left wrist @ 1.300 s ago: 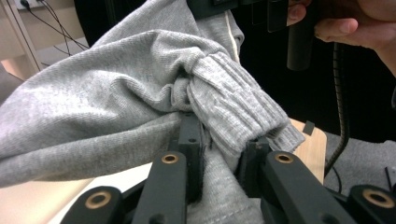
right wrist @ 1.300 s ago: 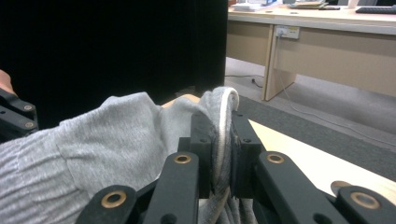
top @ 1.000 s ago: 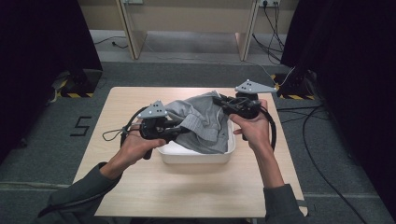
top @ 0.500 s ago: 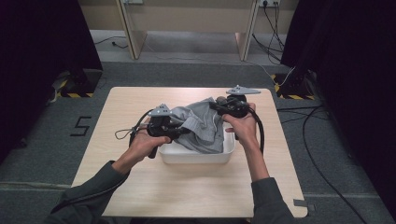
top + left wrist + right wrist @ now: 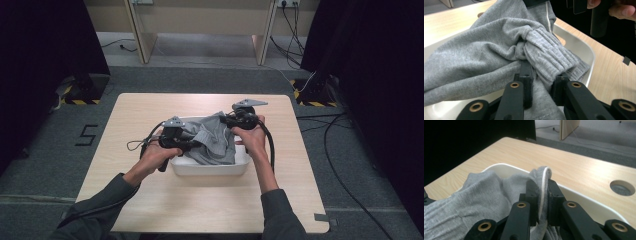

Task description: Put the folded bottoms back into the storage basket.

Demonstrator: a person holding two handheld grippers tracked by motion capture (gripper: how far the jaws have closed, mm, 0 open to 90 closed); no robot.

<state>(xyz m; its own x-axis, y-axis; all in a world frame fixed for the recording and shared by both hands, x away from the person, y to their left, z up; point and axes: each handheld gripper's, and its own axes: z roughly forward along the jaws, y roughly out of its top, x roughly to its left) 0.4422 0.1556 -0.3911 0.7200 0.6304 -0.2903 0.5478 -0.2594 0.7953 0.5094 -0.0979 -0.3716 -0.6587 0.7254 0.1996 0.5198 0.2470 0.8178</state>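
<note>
From the high view I judge I'm lowering the soft grey knitted garment (image 5: 212, 142) into the white plastic tub (image 5: 210, 167) on the bench (image 5: 150, 200); both hands sit lower than a second ago. Left gripper view: left hand-held gripper (image 5: 541, 82) clamped on its ribbed cuff. Right gripper view: right hand-held gripper (image 5: 541, 195) clamped on a white-edged fold. Next I'd release.

A light wooden table (image 5: 150, 200) carries a white tub (image 5: 210, 169) near its middle.

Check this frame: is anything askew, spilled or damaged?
Nothing damaged or spilled. The crumpled grey knit garment lies bunched in the white plastic tub, one fold hanging over its right rim, with each hand-held gripper, left and right, clamped on it.
</note>
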